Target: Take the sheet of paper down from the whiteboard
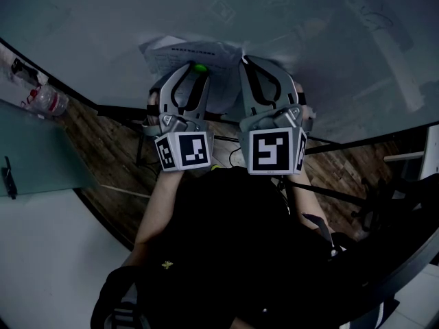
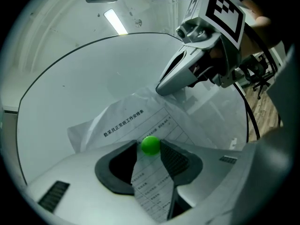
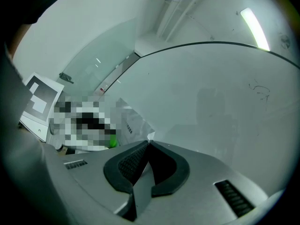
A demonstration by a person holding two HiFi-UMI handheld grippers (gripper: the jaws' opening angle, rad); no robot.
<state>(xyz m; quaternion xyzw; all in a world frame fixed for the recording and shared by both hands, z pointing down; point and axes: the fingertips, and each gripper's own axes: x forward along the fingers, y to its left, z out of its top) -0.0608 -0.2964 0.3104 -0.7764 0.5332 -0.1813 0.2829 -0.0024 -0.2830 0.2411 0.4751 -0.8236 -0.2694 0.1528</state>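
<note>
A printed sheet of paper (image 1: 185, 52) hangs on the whiteboard (image 1: 309, 33), pinned by a small green magnet (image 1: 199, 67). In the left gripper view my left gripper (image 2: 150, 146) has its jaw tips on either side of the green magnet (image 2: 150, 145), touching it, with the paper (image 2: 126, 121) crumpled behind. My right gripper (image 3: 149, 143) is shut on the paper's right edge; a strip of the sheet (image 3: 133, 123) runs down between its pads. From the left gripper view the right gripper (image 2: 161, 89) meets the paper's upper right corner. Both grippers point level at the board.
The whiteboard (image 3: 211, 88) fills the space ahead and bears faint marker scribbles (image 3: 260, 89). A plastic bottle (image 1: 48, 101) lies at the left near a grey panel (image 1: 34, 149). The board's dark stand legs (image 1: 357, 201) cross the wooden floor (image 1: 103, 156) below.
</note>
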